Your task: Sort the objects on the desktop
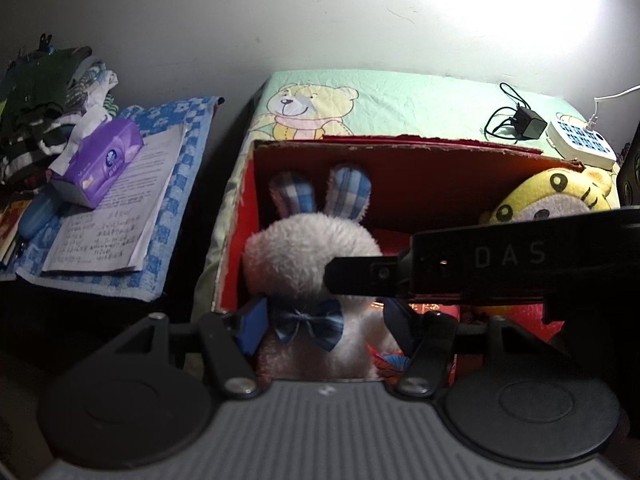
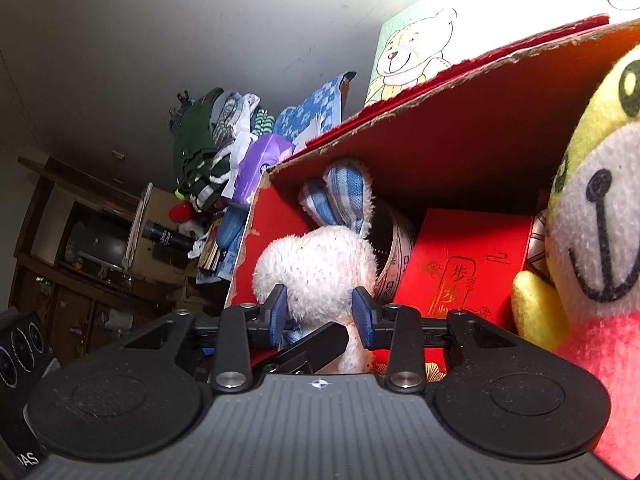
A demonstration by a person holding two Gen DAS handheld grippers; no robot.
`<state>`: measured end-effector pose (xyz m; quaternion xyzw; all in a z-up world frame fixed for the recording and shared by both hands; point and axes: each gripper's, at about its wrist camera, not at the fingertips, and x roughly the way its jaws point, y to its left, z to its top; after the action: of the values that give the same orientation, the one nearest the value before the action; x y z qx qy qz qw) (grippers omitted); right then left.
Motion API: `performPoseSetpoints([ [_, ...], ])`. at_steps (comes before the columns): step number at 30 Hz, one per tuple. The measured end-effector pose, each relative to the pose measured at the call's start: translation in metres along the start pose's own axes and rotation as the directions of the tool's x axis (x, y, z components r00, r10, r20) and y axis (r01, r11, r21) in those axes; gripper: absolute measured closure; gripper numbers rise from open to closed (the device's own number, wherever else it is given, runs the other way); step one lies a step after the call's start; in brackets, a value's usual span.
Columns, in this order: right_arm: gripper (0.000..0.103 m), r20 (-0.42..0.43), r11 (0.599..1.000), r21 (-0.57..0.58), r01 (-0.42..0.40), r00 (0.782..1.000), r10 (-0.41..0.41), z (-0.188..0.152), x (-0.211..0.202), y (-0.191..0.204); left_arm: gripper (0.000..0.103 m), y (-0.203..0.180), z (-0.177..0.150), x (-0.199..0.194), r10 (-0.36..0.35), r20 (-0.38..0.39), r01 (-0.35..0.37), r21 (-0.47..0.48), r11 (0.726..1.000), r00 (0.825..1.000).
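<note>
A plain white wall is filling the background, and a strong light is glaring off its upper right part. A bear-print cloth is covering the table against that wall. To the left, a blue checked towel is lying over a lower, dark surface. Further off, a dark wooden cabinet is standing in shadow.

Pale letters "DAS" on the black right gripper body, which crosses in front of the red cardboard box. Gold characters "步步" in a framed panel on the red gift box inside that cardboard box. Handwriting on the open notebook: illegible.
</note>
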<state>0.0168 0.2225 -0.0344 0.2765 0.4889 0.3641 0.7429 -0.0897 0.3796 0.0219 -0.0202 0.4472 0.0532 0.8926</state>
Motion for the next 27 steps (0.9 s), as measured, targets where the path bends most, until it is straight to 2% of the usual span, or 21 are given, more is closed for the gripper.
performPoseSetpoints([
  [4, 0.064, -0.013, 1.0, -0.002, 0.007, 1.0, -0.007, -0.0009, 0.0016, 0.0004, 0.034, -0.0017, 0.0, 0.0009, 0.006, -0.004, -0.006, 0.009, 1.0, 1.0],
  [13, 0.054, -0.017, 1.0, -0.012, 0.018, 1.0, -0.018, -0.001, 0.002, 0.0006, 0.029, -0.0069, -0.0025, 0.0023, 0.023, -0.006, -0.023, 0.033, 0.999, 1.0],
  [27, 0.054, 0.003, 1.0, -0.01, 0.022, 1.0, -0.022, -0.0013, 0.0008, -0.0002, 0.029, -0.0057, -0.0037, 0.0019, 0.019, 0.001, -0.019, 0.039, 0.999, 1.0],
])
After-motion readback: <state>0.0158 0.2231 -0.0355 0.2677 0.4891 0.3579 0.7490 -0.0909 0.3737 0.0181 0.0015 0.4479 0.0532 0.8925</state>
